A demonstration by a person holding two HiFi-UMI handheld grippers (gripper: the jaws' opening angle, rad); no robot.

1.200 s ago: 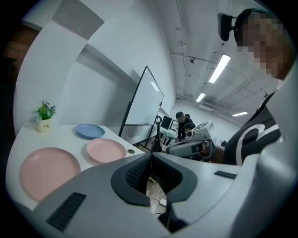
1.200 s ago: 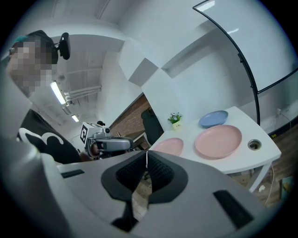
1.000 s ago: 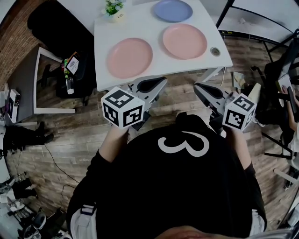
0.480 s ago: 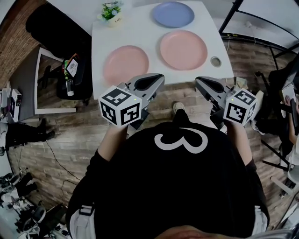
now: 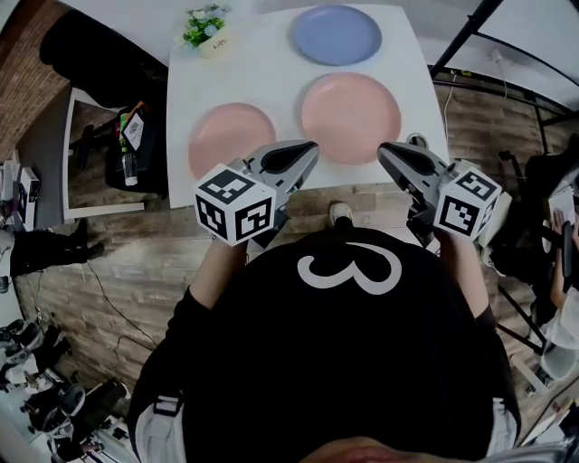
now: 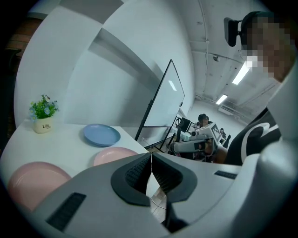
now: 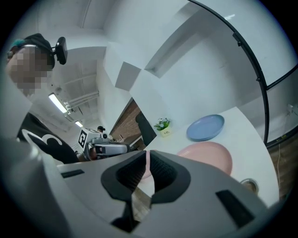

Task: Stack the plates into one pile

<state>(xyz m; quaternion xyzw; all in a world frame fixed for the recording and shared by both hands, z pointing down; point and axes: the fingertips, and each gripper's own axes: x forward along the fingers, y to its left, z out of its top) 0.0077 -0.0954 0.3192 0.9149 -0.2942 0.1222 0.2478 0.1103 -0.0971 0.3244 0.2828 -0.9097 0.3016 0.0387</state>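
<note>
- Both grippers have come forward since the earlier frames: a second ago their tips hung over the wood floor (image 5: 136,262) short of the bench (image 5: 262,63), and they now reach its near edge in the head view.
- Left gripper (image 5: 310,145) has its jaws together with nothing between them; its own view shows the ribbed pads meeting at the tip (image 6: 150,155).
- Its tip lies just at 4 o'clock of the left pink plate (image 5: 226,136); whether it touches the plate or hangs above cannot be told.
- Right gripper (image 5: 385,150) is likewise closed on nothing, its pads meeting at the tip (image 7: 146,153). It sits at 5 o'clock of the right pink plate (image 5: 351,104), at the bench edge.
- All three plates lie flat and apart on the white bench, none stacked.
- From the right pink plate, the blue plate (image 5: 335,34) lies at 12 o'clock and the left pink plate at 8 o'clock.
- A small potted plant (image 5: 204,27) stands at the bench's far left corner, at 9 o'clock of the blue plate.
- At the bottom of the head view is the person's black top (image 5: 362,344).
</note>
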